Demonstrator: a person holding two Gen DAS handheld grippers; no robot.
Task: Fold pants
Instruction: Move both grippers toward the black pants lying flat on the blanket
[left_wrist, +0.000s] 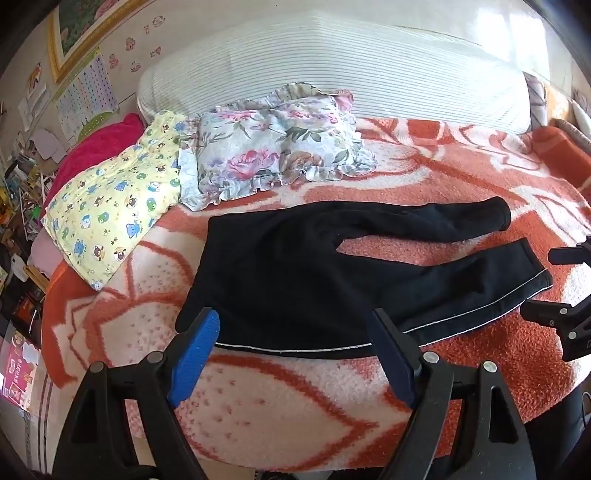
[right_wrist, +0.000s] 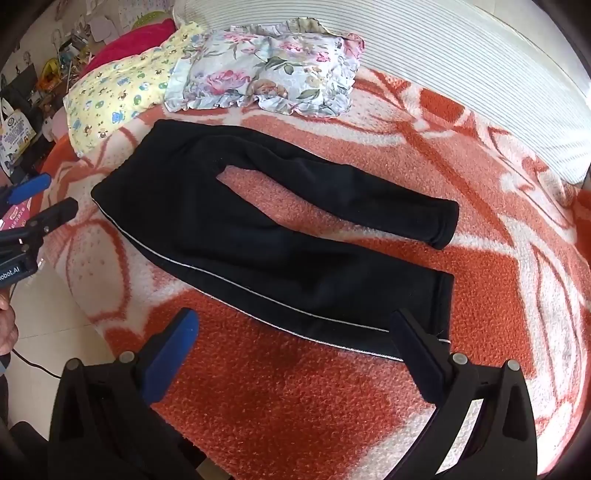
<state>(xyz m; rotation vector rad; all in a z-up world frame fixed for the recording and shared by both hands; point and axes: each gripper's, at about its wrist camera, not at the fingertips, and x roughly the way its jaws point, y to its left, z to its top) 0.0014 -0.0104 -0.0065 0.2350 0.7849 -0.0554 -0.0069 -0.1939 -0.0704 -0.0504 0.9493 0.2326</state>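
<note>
On the blanket (left_wrist: 258, 398), black pants (left_wrist: 295, 273) flat, waist left, legs right, left gripper (left_wrist: 295, 325) spread at waist, right gripper (right_wrist: 295, 325) spread near cuff, right view alone shows both cuffs fully.

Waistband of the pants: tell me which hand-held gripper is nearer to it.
Left. The left hand-held gripper is open at the waistband end of the pants, jaws over the piped near edge. The right hand-held gripper is open down by the near leg's cuff.

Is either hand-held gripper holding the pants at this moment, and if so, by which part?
Nothing is held. The left hand-held gripper and right hand-held gripper are both open, near the black pants.
</note>
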